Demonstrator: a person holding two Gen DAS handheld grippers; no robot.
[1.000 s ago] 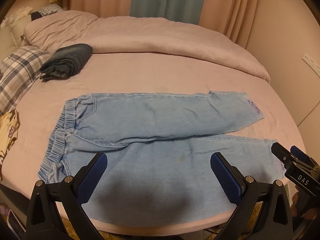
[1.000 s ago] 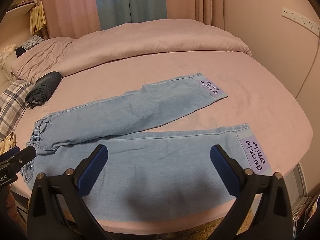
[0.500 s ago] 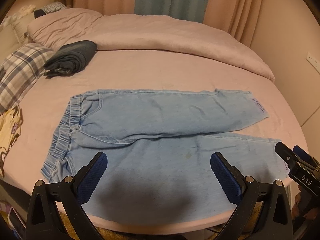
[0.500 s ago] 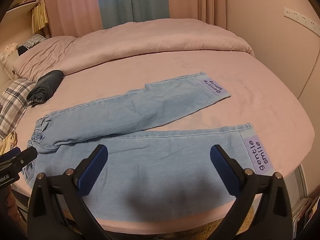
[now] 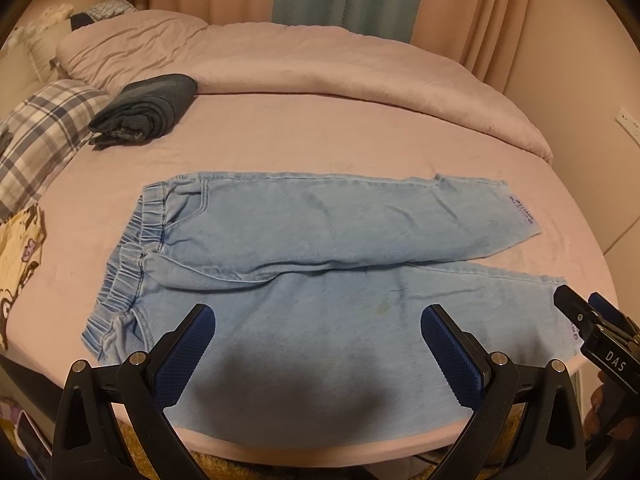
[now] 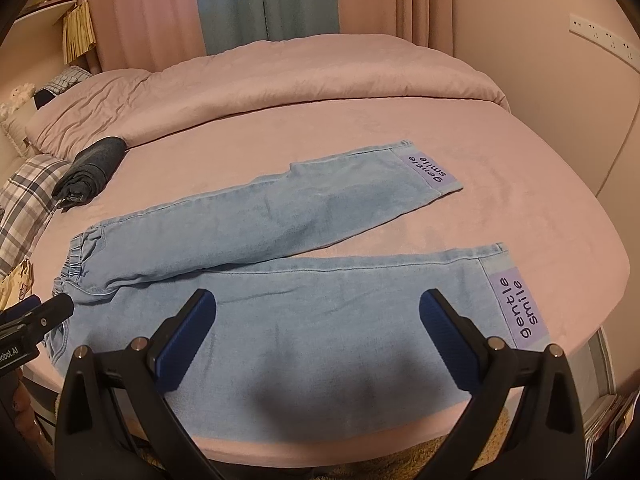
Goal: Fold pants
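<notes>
Light blue denim pants (image 5: 320, 264) (image 6: 304, 280) lie flat on the pink bed, elastic waistband to the left and both legs stretching right in a narrow V. Lilac "gentle smile" cuff patches (image 6: 520, 308) mark the leg ends. My left gripper (image 5: 318, 344) hovers open above the near leg, closer to the waistband half. My right gripper (image 6: 316, 328) is open too, held over the near leg toward the cuff. Neither holds any cloth. The right gripper's fingers (image 5: 576, 316) show at the left wrist view's right edge, and the left gripper's fingers (image 6: 44, 312) at the right wrist view's left edge.
A rolled dark denim garment (image 5: 148, 110) (image 6: 90, 168) lies at the back left beside a plaid pillow (image 5: 36, 136). A bunched pink duvet (image 5: 340, 64) runs along the far side. The bed's near edge (image 5: 320, 444) is just below the pants. A wall stands to the right.
Both grippers have drawn back and risen slightly, so the pants sit a little farther away and more of the bed shows. The pants have not moved.
</notes>
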